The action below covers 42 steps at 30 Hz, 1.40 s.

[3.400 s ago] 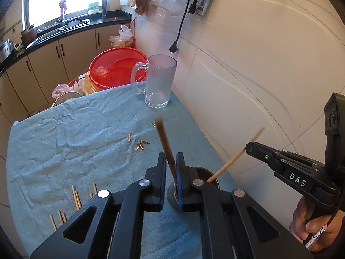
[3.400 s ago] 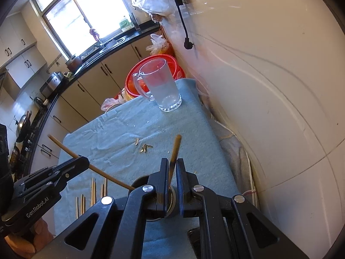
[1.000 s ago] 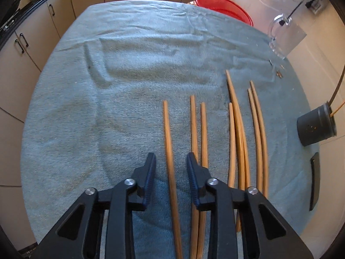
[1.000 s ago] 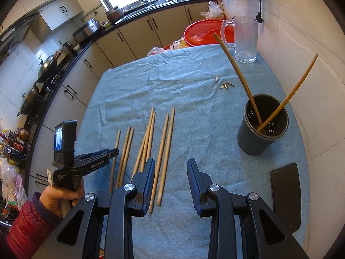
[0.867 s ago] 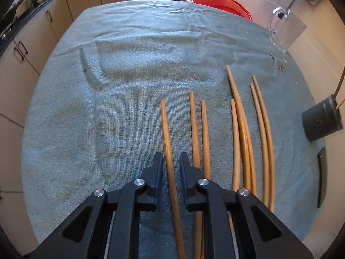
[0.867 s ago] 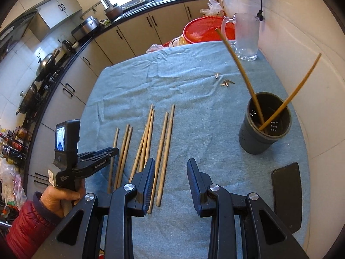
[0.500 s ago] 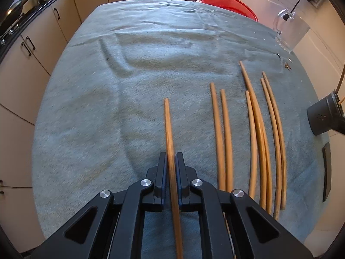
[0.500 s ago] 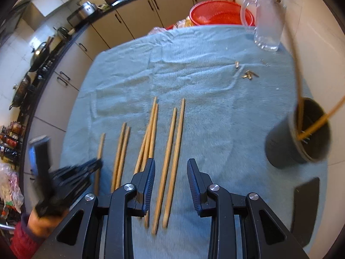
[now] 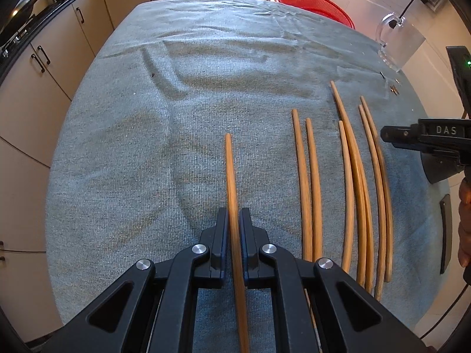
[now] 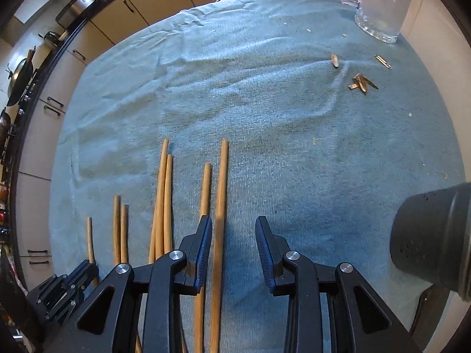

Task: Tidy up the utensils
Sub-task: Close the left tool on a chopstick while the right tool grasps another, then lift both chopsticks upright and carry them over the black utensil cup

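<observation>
A wrinkled blue-grey cloth (image 9: 182,94) covers the table beside beige cabinets (image 9: 35,67).

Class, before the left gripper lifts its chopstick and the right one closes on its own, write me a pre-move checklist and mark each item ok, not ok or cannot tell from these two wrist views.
1. Left gripper shut on the leftmost chopstick: ok, the pads press on both sides of it.
2. That chopstick lies apart from the neighbouring pair: ok, bare cloth between them.
3. Right gripper open: ok.
4. Only one chopstick between the right jaws: ok, the rightmost chopstick sits there; the next one passes under the left finger.
5. Rightmost chopstick centred in the gap: not ok, it lies close to the left finger.
6. Dark holder clear for dropping: cannot tell, its mouth is cut off.
</observation>
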{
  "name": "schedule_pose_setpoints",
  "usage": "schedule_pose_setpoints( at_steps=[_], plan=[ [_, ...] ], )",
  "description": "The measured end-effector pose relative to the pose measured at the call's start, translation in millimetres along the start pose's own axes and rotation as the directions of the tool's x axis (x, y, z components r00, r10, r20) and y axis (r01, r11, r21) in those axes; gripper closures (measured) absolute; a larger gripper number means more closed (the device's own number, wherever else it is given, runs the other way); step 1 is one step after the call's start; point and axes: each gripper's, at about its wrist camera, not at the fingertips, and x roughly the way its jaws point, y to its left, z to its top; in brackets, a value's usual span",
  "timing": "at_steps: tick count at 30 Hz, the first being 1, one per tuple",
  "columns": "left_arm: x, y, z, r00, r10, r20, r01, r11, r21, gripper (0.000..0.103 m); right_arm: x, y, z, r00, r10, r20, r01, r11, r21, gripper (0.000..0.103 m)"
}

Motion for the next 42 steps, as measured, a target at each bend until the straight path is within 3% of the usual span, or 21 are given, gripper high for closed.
schedule_pose_setpoints(
  at_steps=[7, 10, 12, 15, 21, 31, 42],
  plan=[
    [2, -2, 5, 1.0, 0.005, -0.004, -0.005, 1.0, 0.01, 0.096, 12, 8, 9, 0.999, -0.044, -0.004, 0.044, 0.998, -0.036, 0.075],
    [4, -5, 8, 1.0, 0.009, -0.001, -0.009, 1.0, 0.017, 0.096, 14, 15, 11, 0.997, -0.073, 0.003, 0.073, 0.995, -0.07, 0.082],
    [5, -7, 9, 1.0, 0.014, 0.005, -0.014, 1.0, 0.023, 0.096, 14, 17, 11, 0.997, -0.079, 0.005, 0.079, 0.993, -0.088, 0.095],
    [5, -8, 9, 1.0, 0.011, 0.018, -0.011, 1.0, 0.026, 0.097, 11, 13, 7, 0.999, -0.052, 0.01, 0.053, 0.995, -0.08, 0.096],
    [-20, -2, 8, 0.996, -0.037, 0.083, 0.036, 0.999, 0.003, 0.097, -34, 4, -11, 0.992, 0.02, 0.124, -0.011, 0.997, -0.07, 0.096],
    [-94, -8, 4, 0.967, -0.075, 0.243, 0.071, 0.997, 0.027, 0.097, -126, 2, -61, 0.936, 0.106, 0.335, -0.078, 0.992, -0.097, 0.096],
    [-139, -27, 1, 0.943, -0.091, 0.321, 0.075, 0.995, 0.061, 0.097, -167, 3, -89, 0.896, 0.127, 0.425, -0.084, 0.989, -0.118, 0.096]
  ],
)
